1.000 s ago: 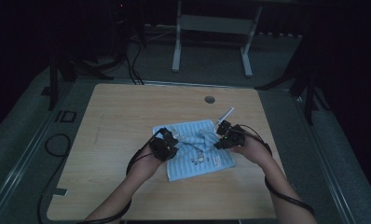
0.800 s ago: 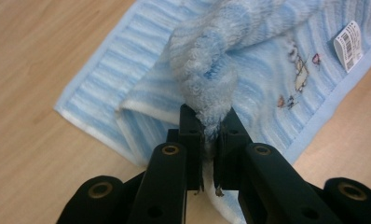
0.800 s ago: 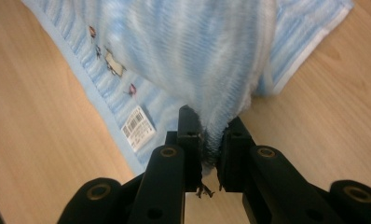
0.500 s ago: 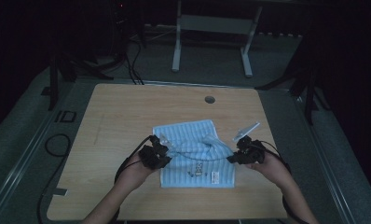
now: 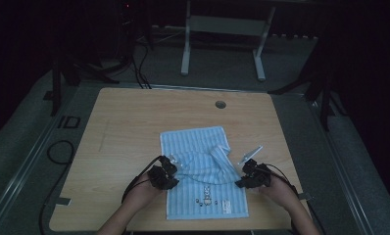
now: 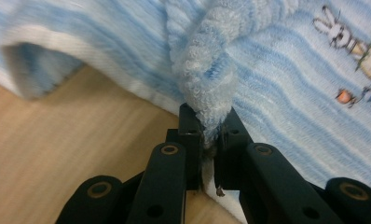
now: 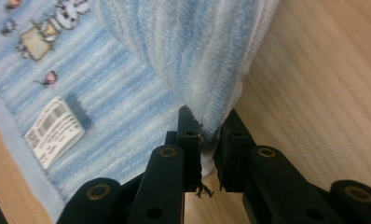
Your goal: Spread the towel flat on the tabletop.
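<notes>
evidently a fold was in hand: a blue striped towel (image 5: 203, 171) lay on the wooden table (image 5: 124, 127), and a pinch of its cloth was clenched in each tool. the left gripper (image 5: 169, 172) was seen at the towel's left edge, the right gripper (image 5: 246, 175) at its right edge, both low over the table. in the left gripper view the jaws were closed tight on a bunched wad of the terry (image 6: 211, 88), which rose straight out from between them; the table (image 6: 72, 140) showed to the left of the jaws and the flat cloth with its printed rabbit (image 6: 335, 30) to the right. in the right gripper view the jaws were likewise clamped on a gathered edge of the towel (image 7: 207, 70), with a white barcode label (image 7: 53, 133) lying on the flat layer to the left and bare wood to the right.

between the two grippers a raised ridge of cloth (image 5: 210, 159) was stretched across the towel's middle, over the flat near part that bore the small printed figures (image 5: 207, 201). the step was judged to be the carrying of the lifted part across the rest.

the next move was judged to call for both pinches to be carried together, level and taut, so that the lifted edge is laid square; the grips should be loosened only once the cloth rests flat.
</notes>
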Demonstrator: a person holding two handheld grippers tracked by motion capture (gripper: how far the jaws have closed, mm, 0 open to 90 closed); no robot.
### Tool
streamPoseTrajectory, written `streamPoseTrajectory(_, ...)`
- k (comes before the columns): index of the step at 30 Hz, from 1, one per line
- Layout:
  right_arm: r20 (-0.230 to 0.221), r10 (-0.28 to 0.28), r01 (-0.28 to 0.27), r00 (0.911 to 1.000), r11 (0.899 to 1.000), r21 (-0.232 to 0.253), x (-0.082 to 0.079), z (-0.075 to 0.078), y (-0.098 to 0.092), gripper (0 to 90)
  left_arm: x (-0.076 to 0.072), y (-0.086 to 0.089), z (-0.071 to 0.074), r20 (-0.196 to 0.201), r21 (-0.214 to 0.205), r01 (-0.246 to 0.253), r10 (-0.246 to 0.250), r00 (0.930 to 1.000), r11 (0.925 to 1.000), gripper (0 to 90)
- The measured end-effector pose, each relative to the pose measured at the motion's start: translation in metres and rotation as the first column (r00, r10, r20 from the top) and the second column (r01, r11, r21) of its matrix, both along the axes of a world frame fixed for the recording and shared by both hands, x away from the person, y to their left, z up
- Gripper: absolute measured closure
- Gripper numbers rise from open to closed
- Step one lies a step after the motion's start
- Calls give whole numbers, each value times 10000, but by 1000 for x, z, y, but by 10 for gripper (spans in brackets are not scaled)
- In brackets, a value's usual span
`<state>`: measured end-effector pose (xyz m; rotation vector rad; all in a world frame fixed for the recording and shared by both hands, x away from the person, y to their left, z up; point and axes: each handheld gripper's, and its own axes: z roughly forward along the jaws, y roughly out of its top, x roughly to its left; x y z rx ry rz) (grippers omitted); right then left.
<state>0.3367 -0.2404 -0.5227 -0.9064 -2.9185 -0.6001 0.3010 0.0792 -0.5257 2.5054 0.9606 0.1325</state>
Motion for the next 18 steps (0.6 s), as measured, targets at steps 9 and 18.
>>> streamPoseTrajectory(9, -1, 274, -274, 9996, 9995, -185, -6, 18, -2, 557, -6, 16, 8, 167, 198, -160, 157, 9997, 9997, 583)
streamPoseTrajectory(18, 871, -277, 282, 9958, 9996, -42, 11, 60, -15, 519, 2, 45, 31, 563, -132, -1057, 1063, 9927, 9943, 503)
